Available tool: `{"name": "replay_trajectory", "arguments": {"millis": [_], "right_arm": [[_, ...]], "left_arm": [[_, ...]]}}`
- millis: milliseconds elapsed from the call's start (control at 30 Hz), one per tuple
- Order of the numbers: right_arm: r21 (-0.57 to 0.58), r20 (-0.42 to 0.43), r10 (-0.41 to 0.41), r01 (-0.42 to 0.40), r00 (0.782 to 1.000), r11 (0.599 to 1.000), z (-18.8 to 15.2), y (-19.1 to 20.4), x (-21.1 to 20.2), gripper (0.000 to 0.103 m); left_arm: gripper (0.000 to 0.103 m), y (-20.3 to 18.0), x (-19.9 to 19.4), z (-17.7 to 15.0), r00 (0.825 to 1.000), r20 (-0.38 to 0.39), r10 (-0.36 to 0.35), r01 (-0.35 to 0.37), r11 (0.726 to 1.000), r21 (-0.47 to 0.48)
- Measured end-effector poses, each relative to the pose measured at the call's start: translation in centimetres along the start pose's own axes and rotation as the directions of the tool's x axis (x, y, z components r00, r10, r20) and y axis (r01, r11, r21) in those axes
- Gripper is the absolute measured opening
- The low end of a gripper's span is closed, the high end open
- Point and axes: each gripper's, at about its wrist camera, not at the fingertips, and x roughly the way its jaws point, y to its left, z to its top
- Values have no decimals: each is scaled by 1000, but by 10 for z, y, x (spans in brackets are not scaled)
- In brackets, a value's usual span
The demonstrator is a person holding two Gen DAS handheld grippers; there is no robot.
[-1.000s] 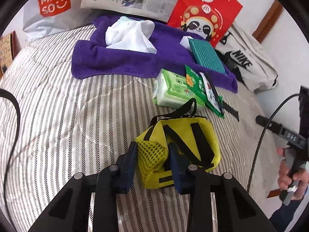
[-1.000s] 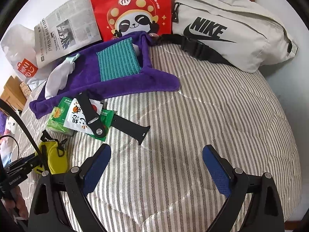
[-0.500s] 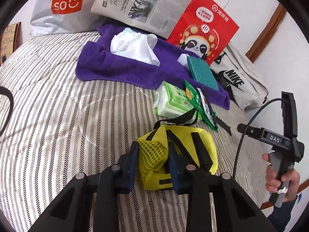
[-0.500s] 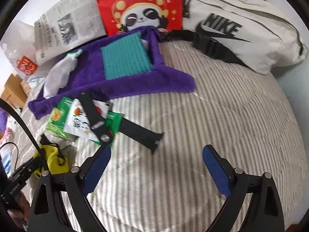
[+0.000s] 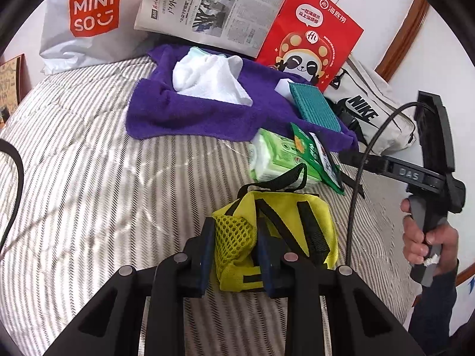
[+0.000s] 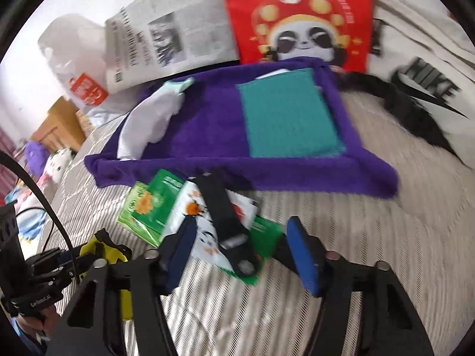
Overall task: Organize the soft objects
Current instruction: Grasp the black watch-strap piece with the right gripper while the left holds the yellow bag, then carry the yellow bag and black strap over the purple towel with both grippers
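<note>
Here, a crumpled yellow pouch [image 5: 282, 231], mesh-fronted, black-strapped, between the left tongs [image 5: 236, 255].

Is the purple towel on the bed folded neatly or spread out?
Spread out: the purple towel lies open and rumpled, with a white cloth on it.

The left gripper [image 5: 234, 252] pinches the yellow pouch [image 5: 285, 231]; the right gripper [image 6: 240, 255], angled downward, is closing around a black strap [image 6: 222, 213].
</note>
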Motion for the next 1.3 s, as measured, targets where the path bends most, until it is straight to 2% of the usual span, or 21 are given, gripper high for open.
{"name": "replay_trajectory", "arguments": {"millis": [167, 233, 300, 433, 567, 800, 1300], "right_arm": [[-56, -25, 3, -5, 1000, 998, 5, 10, 26, 44], [-47, -22, 39, -40, 999, 998, 6, 9, 30, 24], [-57, -21, 51, -52, 998, 997, 6, 12, 27, 20], [-126, -40, -8, 3, 999, 992, 0, 20, 20, 20], [-118, -68, -20, 12, 997, 993, -8, 14, 11, 20], [-107, -83, -20, 11, 996, 994, -11, 12, 20, 21], [-67, -47, -23, 20, 999, 998, 2, 2, -25, 20]], "left_arm": [[26, 7, -1, 4, 1000, -11, 5, -5, 1000, -2], [26, 9, 1, 4, 1000, -18, 7, -7, 1000, -5], [26, 9, 3, 4, 1000, -29, 7, -7, 1000, 1], [26, 7, 3, 4, 999, -34, 4, -3, 1000, 10], [26, 4, 4, 6, 999, -33, 3, -2, 1000, 26], [26, 1, 10, 7, 999, -41, 5, -4, 1000, 25], [25, -7, -33, 23, 999, 36, 18, -21, 997, 71]]}}
